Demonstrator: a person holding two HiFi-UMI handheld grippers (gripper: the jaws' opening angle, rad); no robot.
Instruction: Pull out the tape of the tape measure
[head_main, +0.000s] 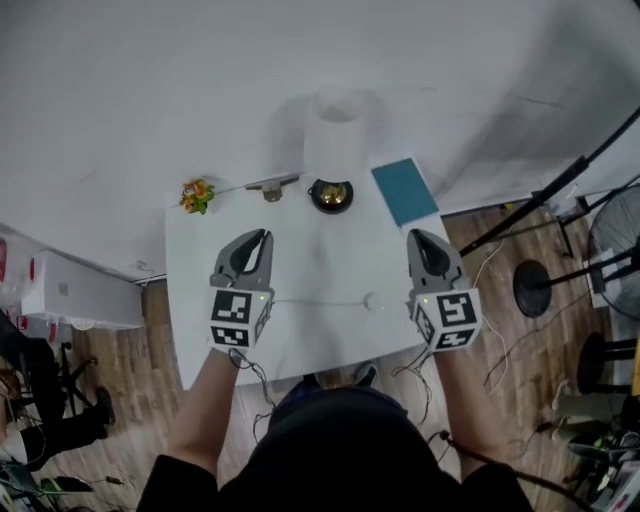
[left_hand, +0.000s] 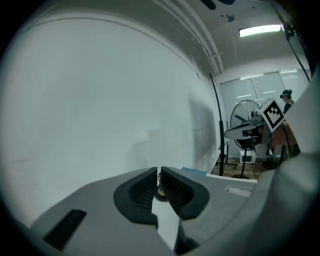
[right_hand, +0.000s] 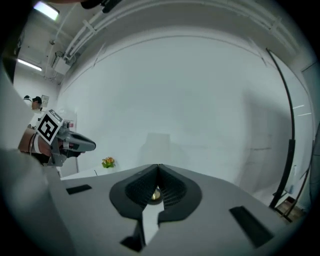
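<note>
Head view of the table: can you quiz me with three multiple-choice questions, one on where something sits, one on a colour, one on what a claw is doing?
1. Where is the flower?
A. at the table's far left corner
B. at its near right corner
C. in its middle

2. What colour is the book?
A. red
B. teal
C. yellow

3. How do the right gripper's jaws stand?
A. shut, with nothing between them
B. wide apart
C. clamped on the flower

Answers:
1 A: the flower lies at the corner far from the person, on the left.
2 B: the book's flat cover is teal.
3 A: in the right gripper view the pads meet and nothing is held between them.
</note>
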